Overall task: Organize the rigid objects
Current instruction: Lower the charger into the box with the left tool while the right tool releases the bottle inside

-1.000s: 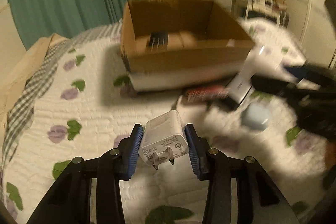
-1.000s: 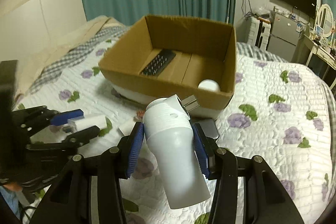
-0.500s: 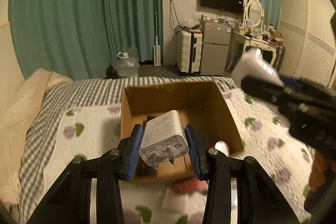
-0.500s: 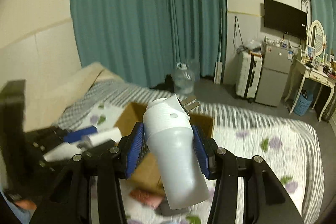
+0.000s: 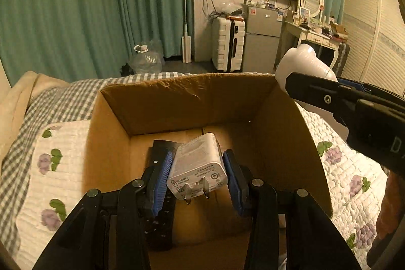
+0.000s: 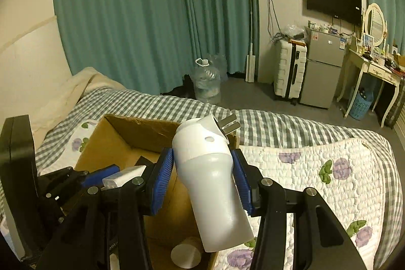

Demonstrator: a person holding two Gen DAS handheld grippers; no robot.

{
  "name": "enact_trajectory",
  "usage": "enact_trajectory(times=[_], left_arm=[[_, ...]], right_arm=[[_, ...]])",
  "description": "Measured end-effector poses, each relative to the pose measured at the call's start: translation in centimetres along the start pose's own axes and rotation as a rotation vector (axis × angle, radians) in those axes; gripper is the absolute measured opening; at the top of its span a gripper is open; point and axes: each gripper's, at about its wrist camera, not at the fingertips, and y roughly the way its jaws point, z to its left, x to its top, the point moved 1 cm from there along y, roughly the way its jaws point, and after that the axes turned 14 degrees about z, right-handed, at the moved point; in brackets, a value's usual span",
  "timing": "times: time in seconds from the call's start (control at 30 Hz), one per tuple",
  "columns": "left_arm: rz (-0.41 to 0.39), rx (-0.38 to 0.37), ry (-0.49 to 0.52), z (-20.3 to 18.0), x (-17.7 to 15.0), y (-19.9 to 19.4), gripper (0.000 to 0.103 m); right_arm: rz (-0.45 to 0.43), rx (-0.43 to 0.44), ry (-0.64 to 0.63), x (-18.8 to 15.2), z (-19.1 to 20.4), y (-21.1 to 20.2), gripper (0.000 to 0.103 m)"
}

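My left gripper (image 5: 198, 177) is shut on a white plug charger (image 5: 196, 168), prongs toward the camera, held over the open cardboard box (image 5: 182, 98). A black remote (image 5: 159, 214) lies on the box floor under it. My right gripper (image 6: 202, 179) is shut on a white plug-in device (image 6: 210, 184) with metal prongs on top, held over the box's right part (image 6: 126, 128). The left gripper with its charger (image 6: 124, 175) shows at the left of the right wrist view. The right gripper and its device (image 5: 301, 65) show at the right of the left wrist view.
The box sits on a floral quilt (image 6: 316, 173) on a bed with a checked sheet (image 6: 157, 103). A white round object (image 6: 186, 257) lies in the box's near corner. Beyond the bed are teal curtains (image 6: 152, 17), a suitcase (image 6: 288, 70) and a small fridge (image 6: 321, 67).
Both grippers have risen from the quilt and moved forward over the box, each still holding its object. The box now fills the lower left wrist view.
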Motion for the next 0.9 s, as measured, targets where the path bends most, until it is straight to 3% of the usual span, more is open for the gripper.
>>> enact_trajectory(times=[0.1, 0.63, 0.7, 0.73, 0.77, 0.9], left_arm=[[0.001, 0.026, -0.022, 0.5, -0.2, -0.3, 0.064], [-0.032, 0.121, -0.026, 2.4, -1.7, -3.2, 0.065], [-0.035, 0.125, -0.036, 2.6, -2.0, -3.4, 0.065], [-0.041, 0.127, -0.041, 2.6, -2.2, -3.6, 0.065], [-0.047, 0.125, -0.043, 2.7, -2.3, -3.8, 0.065], [-0.08, 0.121, -0.051, 2.5, -2.8, -5.6, 0.065]], right_arm=[[0.004, 0.002, 0.002, -0.2, -0.2, 0.2, 0.047], [0.025, 0.021, -0.011, 0.5, 0.9, 4.2, 0.048], [0.015, 0.009, -0.002, 0.4, 1.0, 4.1, 0.059], [0.002, -0.006, 0.005, 0.4, 0.9, 3.8, 0.08], [-0.016, -0.015, 0.012, 0.3, 0.9, 3.2, 0.089], [-0.064, -0.013, 0.034, -0.5, 0.1, -0.2, 0.089]])
